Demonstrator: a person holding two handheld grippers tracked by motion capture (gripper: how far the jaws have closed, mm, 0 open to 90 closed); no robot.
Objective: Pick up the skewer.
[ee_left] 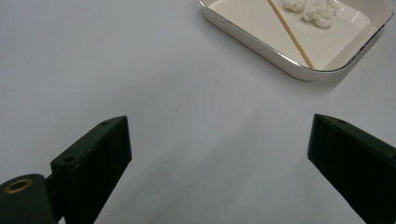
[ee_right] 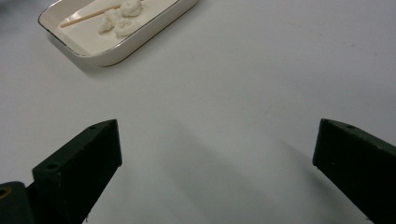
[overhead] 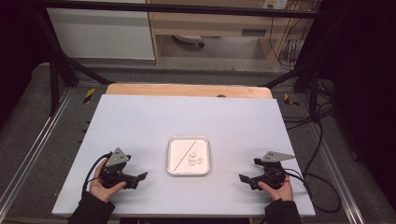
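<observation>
A white square tray (overhead: 188,171) with a thin metallic rim sits at the middle of the table. Inside it lie a thin wooden skewer (overhead: 183,153) set diagonally and a few small white lumps (overhead: 194,159). My left gripper (overhead: 141,177) rests open on the table left of the tray, held by a hand. My right gripper (overhead: 243,178) rests open to the tray's right. In the left gripper view the tray (ee_left: 280,55), skewer (ee_left: 290,32) and lumps (ee_left: 315,11) lie ahead at upper right. In the right gripper view the tray (ee_right: 130,46), skewer (ee_right: 88,17) and lumps (ee_right: 121,18) lie at upper left.
The white tabletop (overhead: 140,121) lies on a wooden board (overhead: 187,90). Black frame bars (overhead: 56,84) stand at both sides. Cables (overhead: 317,140) trail off the right edge. A wooden shelf unit (overhead: 210,23) stands behind the table.
</observation>
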